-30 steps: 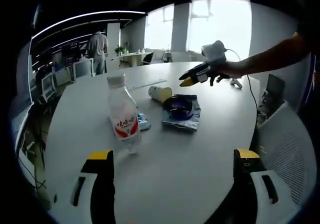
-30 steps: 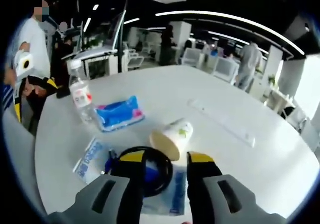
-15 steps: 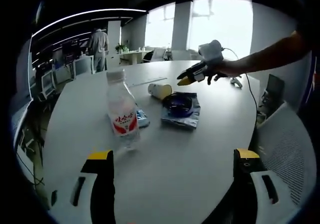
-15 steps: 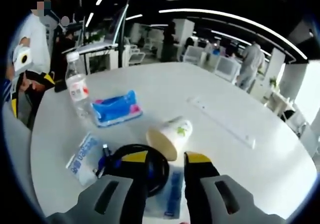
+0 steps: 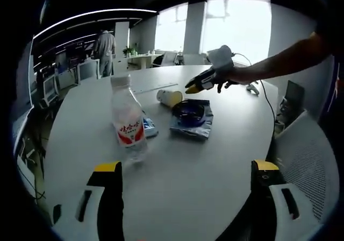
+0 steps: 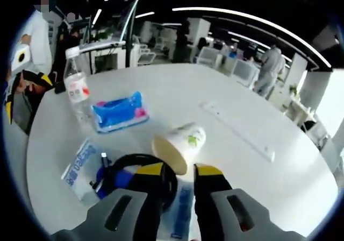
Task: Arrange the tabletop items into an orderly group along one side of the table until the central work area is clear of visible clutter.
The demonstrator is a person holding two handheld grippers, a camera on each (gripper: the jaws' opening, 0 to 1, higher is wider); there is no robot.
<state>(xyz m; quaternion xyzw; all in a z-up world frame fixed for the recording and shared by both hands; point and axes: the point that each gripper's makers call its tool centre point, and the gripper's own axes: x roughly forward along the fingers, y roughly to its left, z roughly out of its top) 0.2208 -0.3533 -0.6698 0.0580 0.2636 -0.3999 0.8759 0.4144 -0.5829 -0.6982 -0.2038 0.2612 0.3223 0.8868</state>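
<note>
The left gripper (image 5: 185,168) hangs low over the near edge of the round white bench (image 5: 193,160) with its yellow-tipped jaws spread wide and nothing between them. Ahead of it a clear plastic water bottle (image 5: 127,120) with a white cap and a red-and-white label stands upright. Just behind the bottle lies a blue tissue pack (image 5: 148,127), partly hidden by it. Further across the bench a black ring-shaped object (image 5: 189,111) rests on a flat plastic packet (image 5: 191,125), and a paper cup (image 5: 169,97) lies on its side just beyond them. A bare arm reaches in from the right, holding the right gripper (image 5: 207,80) above the cup and packet.

In the right gripper view, the right gripper (image 6: 177,171) hovers over the packet (image 6: 80,165) and the ring (image 6: 134,176), its jaws nearly together with only a narrow gap and nothing held. The cup (image 6: 180,144) lies just ahead of the jaw tips, its open mouth turned toward the camera. The tissue pack (image 6: 118,111) and the bottle (image 6: 78,93) sit further left, close together. A long pale strip (image 6: 236,130) lies flat on the bench to the right, well apart from the group
</note>
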